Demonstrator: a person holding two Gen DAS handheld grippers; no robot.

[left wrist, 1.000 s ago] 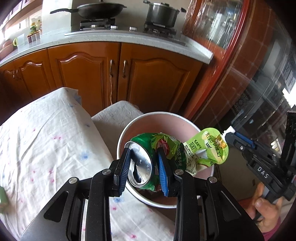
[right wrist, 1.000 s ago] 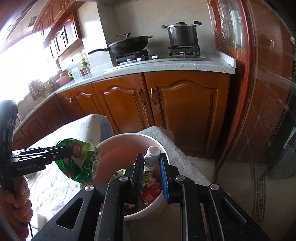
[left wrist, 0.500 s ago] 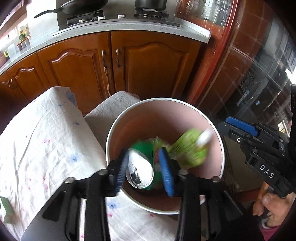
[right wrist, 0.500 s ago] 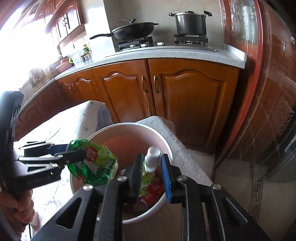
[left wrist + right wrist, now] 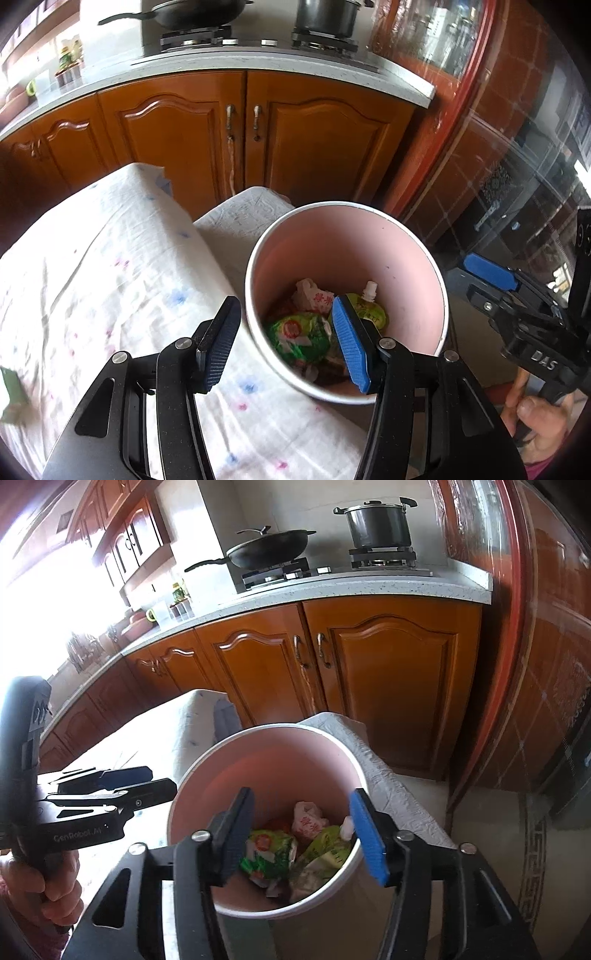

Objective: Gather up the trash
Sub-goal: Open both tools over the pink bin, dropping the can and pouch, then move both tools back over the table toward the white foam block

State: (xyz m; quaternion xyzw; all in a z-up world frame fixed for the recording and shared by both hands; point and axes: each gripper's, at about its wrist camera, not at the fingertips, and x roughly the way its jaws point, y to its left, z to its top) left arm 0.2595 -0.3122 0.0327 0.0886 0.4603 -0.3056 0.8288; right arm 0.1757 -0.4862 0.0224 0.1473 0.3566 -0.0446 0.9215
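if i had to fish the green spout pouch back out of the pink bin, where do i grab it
Grip the green spout pouch at its white capped neck, coming straight down through the pink bin mouth. The neck points up and stands clear; the body lies wedged beside the crushed green can.

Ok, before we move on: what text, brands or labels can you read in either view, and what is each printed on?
"DAS": on the right gripper, seen from the left wrist view; the rest is cut off.
"GenRobot.AI": on the left gripper, seen from the right wrist view; its last letters are faint.
Red characters on the white wrapper in the pink bin: too blurred to read.
Print on the green can and the green pouch: too small to read.
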